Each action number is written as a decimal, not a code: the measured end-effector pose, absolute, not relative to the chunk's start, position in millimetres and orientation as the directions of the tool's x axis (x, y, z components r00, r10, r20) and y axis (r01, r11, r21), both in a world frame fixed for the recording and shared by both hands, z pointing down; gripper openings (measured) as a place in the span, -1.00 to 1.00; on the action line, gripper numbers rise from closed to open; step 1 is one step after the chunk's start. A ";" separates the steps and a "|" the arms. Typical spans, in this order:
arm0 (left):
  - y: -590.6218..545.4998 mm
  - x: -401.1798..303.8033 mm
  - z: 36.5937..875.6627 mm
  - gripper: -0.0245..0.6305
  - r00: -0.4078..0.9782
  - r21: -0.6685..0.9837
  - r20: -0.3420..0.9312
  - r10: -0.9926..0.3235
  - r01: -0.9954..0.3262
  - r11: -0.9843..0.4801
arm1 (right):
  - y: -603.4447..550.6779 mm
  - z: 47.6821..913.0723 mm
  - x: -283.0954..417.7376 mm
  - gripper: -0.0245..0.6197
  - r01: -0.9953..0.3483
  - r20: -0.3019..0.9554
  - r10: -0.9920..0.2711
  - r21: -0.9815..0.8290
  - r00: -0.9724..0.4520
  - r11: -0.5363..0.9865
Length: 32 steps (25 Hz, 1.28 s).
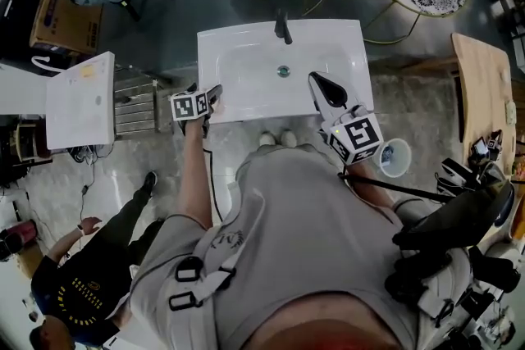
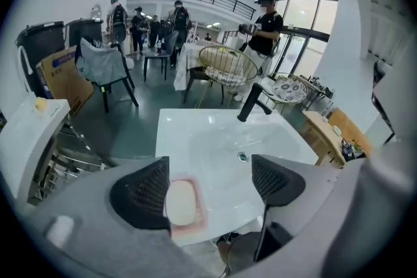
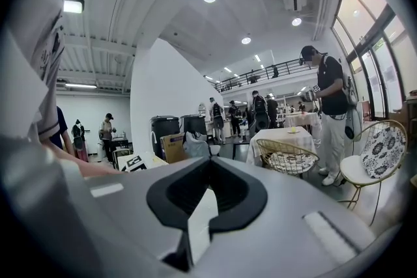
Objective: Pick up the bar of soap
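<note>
A cream bar of soap [image 2: 181, 200] lies on a pink dish [image 2: 197, 223] at the front left corner of the white sink [image 2: 215, 133]. My left gripper [image 2: 210, 172] hovers just above it, open, jaws wide apart. The soap sits close beside the left pad [image 2: 144, 192], and I cannot tell whether they touch. In the head view the left gripper [image 1: 212, 97] covers that corner of the sink [image 1: 246, 53] and hides the soap. My right gripper [image 1: 316, 80] is over the sink's front right part, shut and empty, and its tips meet in its own view [image 3: 210, 166].
A black faucet [image 1: 283, 27] stands at the sink's back edge, with the drain [image 1: 284, 70] in the basin. A white cabinet [image 1: 79, 98] is on the left and a wooden table [image 1: 484, 86] on the right. A person [image 1: 90, 275] crouches at lower left. Chairs stand behind.
</note>
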<state>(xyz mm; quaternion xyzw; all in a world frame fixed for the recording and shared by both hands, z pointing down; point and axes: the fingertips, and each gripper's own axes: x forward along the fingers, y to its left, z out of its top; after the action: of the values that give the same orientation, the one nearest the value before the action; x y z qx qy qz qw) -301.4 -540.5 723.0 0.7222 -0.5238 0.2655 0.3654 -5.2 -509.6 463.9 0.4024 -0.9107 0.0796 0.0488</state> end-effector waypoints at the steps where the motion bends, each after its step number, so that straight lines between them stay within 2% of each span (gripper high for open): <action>1: -540.1 -302.0 733.9 0.28 0.319 0.265 0.776 -0.544 -0.948 -0.177 | -508.9 464.2 -5.5 -0.92 -0.738 0.155 -0.722 -0.106 -0.675 0.667; 9: -539.9 -327.5 807.0 0.27 0.273 0.241 0.868 -0.415 -0.962 -0.129 | -506.2 463.1 -20.5 -0.92 -0.733 0.148 -0.719 -0.096 -0.679 0.673; 17: -530.7 -335.8 848.0 0.27 0.218 0.166 0.928 -0.304 -0.968 -0.187 | -501.7 464.7 -24.6 -0.92 -0.736 0.149 -0.722 -0.096 -0.676 0.670; 25: -518.7 -334.4 865.2 0.11 0.178 0.124 0.955 -0.237 -0.966 -0.227 | -496.8 466.3 -19.9 -0.92 -0.750 0.162 -0.733 -0.103 -0.660 0.653; 29: -516.1 -336.7 867.6 0.11 0.206 0.160 0.950 -0.235 -0.966 -0.204 | -495.6 464.2 -21.3 -0.92 -0.759 0.163 -0.742 -0.104 -0.650 0.642; 32: -518.9 -339.2 874.1 0.10 0.277 0.251 0.929 -0.244 -0.959 -0.133 | -495.4 465.6 -23.1 -0.92 -0.763 0.163 -0.746 -0.109 -0.646 0.637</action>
<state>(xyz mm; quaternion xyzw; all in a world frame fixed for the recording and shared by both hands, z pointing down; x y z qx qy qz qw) -339.2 -518.9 874.1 0.6483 -0.4640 0.3823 0.4671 -23.1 -495.4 465.6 0.4177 -0.9032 0.0838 0.0512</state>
